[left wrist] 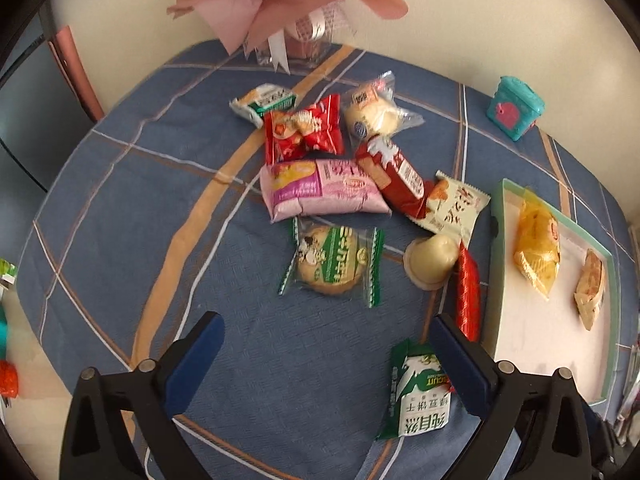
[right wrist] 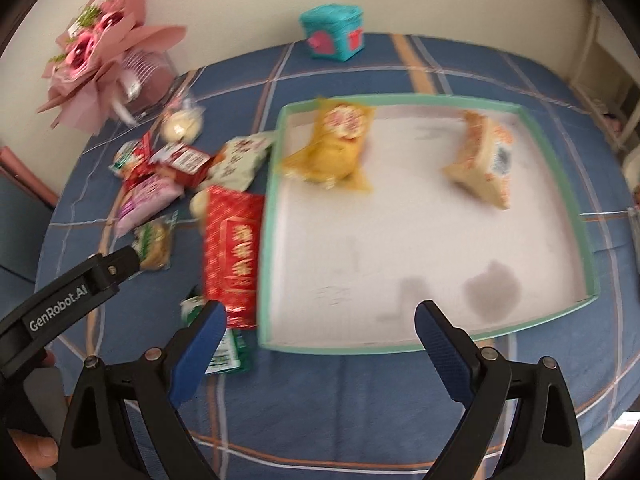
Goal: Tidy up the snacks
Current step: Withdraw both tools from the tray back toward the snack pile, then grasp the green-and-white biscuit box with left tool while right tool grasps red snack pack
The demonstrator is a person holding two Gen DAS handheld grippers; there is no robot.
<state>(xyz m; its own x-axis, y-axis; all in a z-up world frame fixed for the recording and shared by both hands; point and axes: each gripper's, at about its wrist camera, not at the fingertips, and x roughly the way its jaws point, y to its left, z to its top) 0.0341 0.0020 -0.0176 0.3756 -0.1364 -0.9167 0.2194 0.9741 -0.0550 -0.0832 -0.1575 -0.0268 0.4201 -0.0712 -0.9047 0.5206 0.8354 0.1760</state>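
So far 2 snacks are boxed in the tray (right wrist: 560,196) | pile (left wrist: 320,184) ahead of left gripper (left wrist: 328,338) unsorted | both grippers (right wrist: 320,328) spread wide, nothing held

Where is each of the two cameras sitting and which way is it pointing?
Left wrist: rides the left gripper, jaws open, facing loose snack packets on the blue plaid tablecloth.
Right wrist: rides the right gripper, jaws open, facing the shallow mint-rimmed white tray; the left gripper shows at its left.
Shared: tray, yellow snack packet, teal box, pink bouquet.
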